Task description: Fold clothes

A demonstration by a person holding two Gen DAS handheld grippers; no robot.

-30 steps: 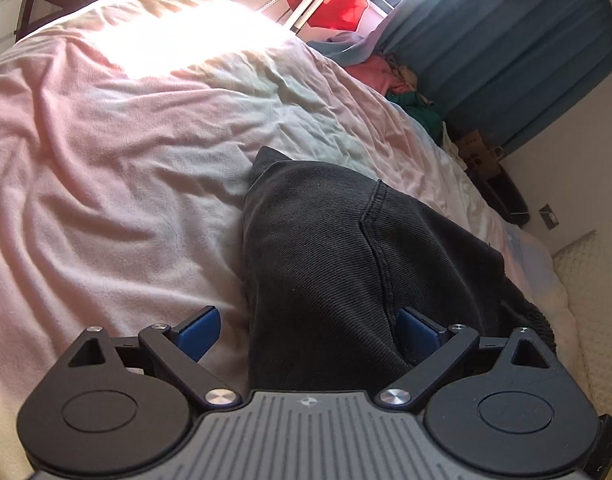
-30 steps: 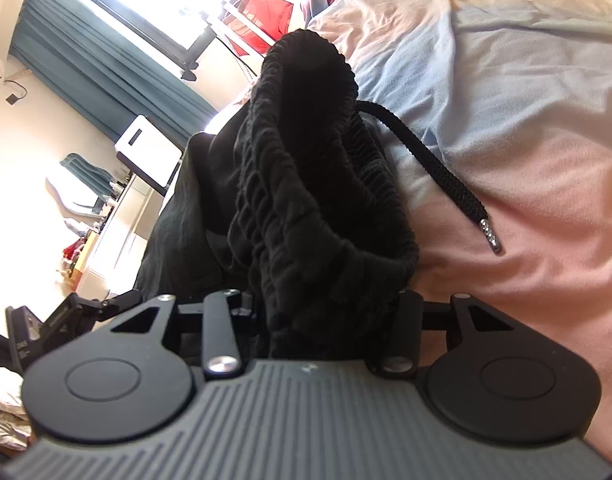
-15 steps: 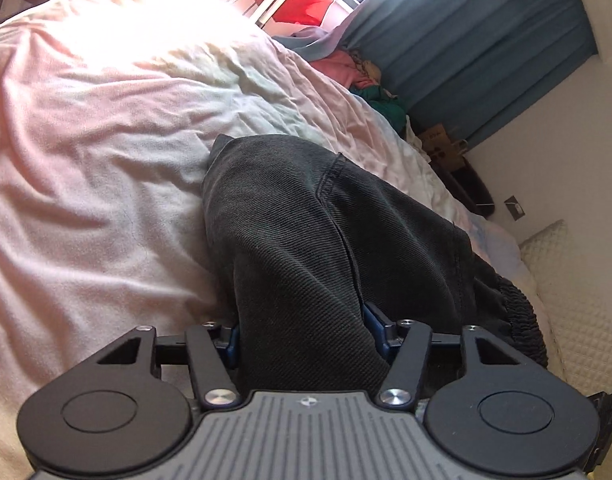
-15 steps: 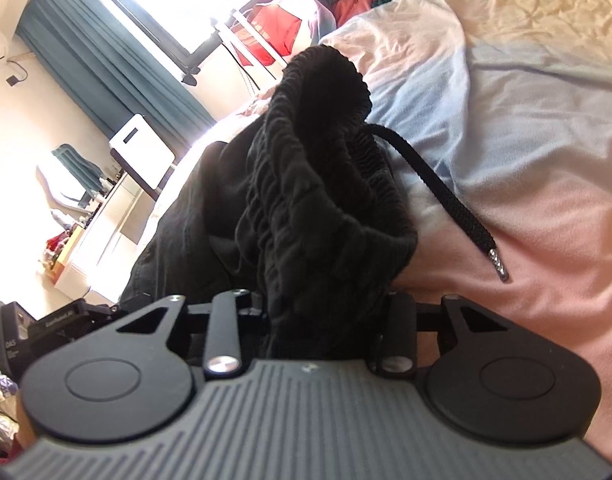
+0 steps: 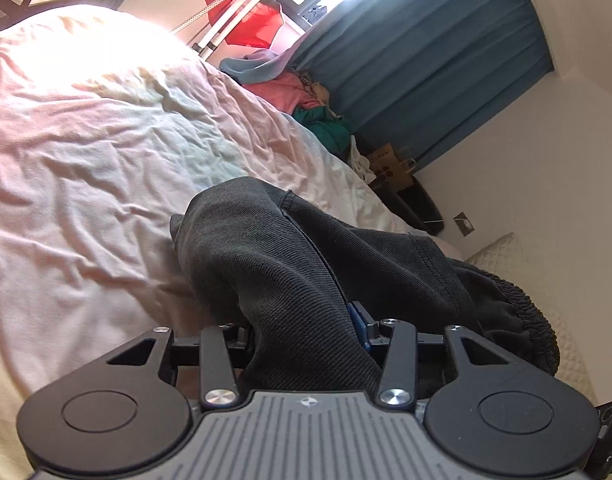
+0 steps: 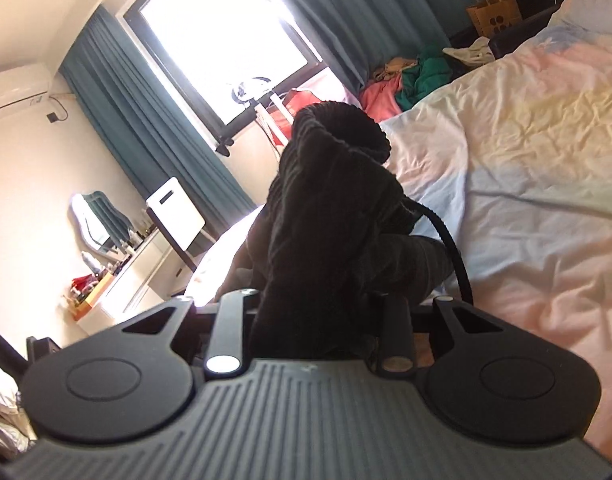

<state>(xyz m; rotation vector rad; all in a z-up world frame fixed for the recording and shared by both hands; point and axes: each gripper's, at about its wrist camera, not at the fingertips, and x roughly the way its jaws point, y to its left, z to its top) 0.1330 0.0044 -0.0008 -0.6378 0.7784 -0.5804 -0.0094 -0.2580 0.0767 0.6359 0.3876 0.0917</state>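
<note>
Left wrist view: left gripper [image 5: 306, 332] sits at 6 o'clock of the frame, jaws closing, with a thick fold of the black trousers [image 5: 290, 276] bunched between them. 1 blue pad [image 5: 356, 322] shows at the right jaw, pressed against the cloth; the other pad is hidden by fabric. The trousers rise from the jaws toward 12 o'clock as a rounded hump, seam running along it, and trail toward 3 o'clock, where the gathered elastic waistband [image 5: 534, 320] lies. Under and around them, from 9 to 1 o'clock, is the wrinkled pastel bedsheet [image 5: 106, 152].

Right wrist view: right gripper [image 6: 318, 320] at 6 o'clock, jaws closing on the trousers [image 6: 326, 220]; cloth fills the gap between the 2 fingers, pads not visible. The ribbed waistband [image 6: 342, 128] stands up as a lump toward 12 o'clock, lifted off the bed. A black drawstring [image 6: 454, 256] curves down at 3 o'clock of the lump, just beside the right finger. The bedsheet [image 6: 526, 200] fills 1 to 5 o'clock.

Background: teal curtains [image 6: 146, 128] at 10 o'clock beside a bright window [image 6: 226, 40]; a heap of pink and green clothes [image 6: 406, 80] at 1 o'clock beyond the bed edge; a brown paper bag [image 6: 494, 14] further up
</note>
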